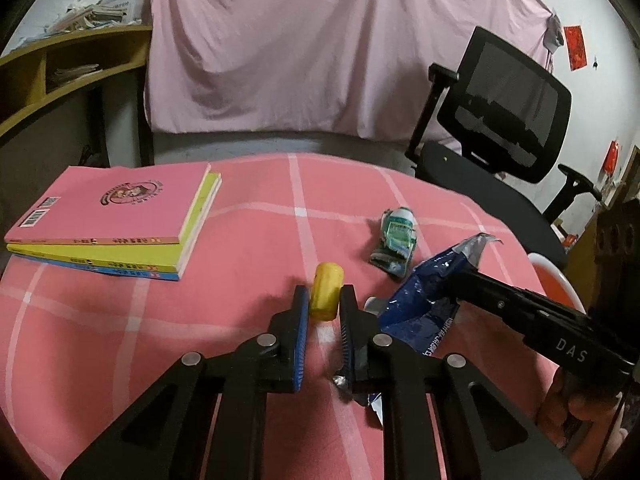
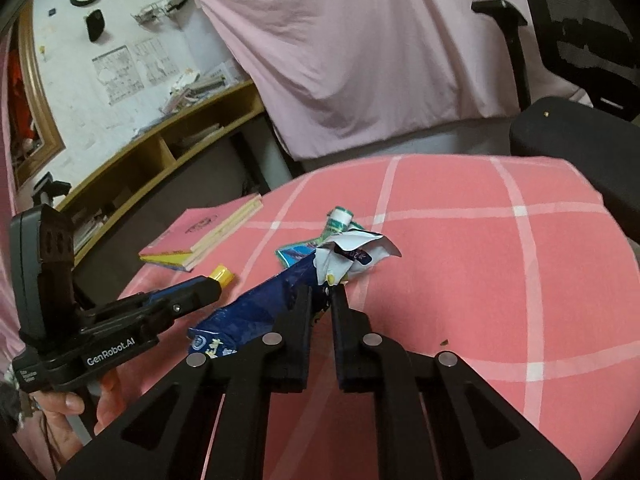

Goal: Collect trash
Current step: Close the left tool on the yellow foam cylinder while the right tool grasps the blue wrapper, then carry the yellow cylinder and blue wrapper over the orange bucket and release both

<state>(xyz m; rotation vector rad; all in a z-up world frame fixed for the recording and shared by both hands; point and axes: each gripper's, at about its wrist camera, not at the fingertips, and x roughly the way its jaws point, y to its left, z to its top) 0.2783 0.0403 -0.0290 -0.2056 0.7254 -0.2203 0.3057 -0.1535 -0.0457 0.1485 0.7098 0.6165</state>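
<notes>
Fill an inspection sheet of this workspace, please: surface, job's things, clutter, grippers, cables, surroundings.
Surface: pink checked cloth over the table.
Job's things: yellow cap; blue snack bag; crushed green-white wrapper lying free behind the bag.
Clutter: stack of three books, pink one on top.
Grippers: left gripper jaws closed on the yellow cap; right gripper jaws closed on the blue snack bag.
Cables: nothing seen.
Surroundings: pink sheet hung behind, black office chair, wooden shelf.
</notes>
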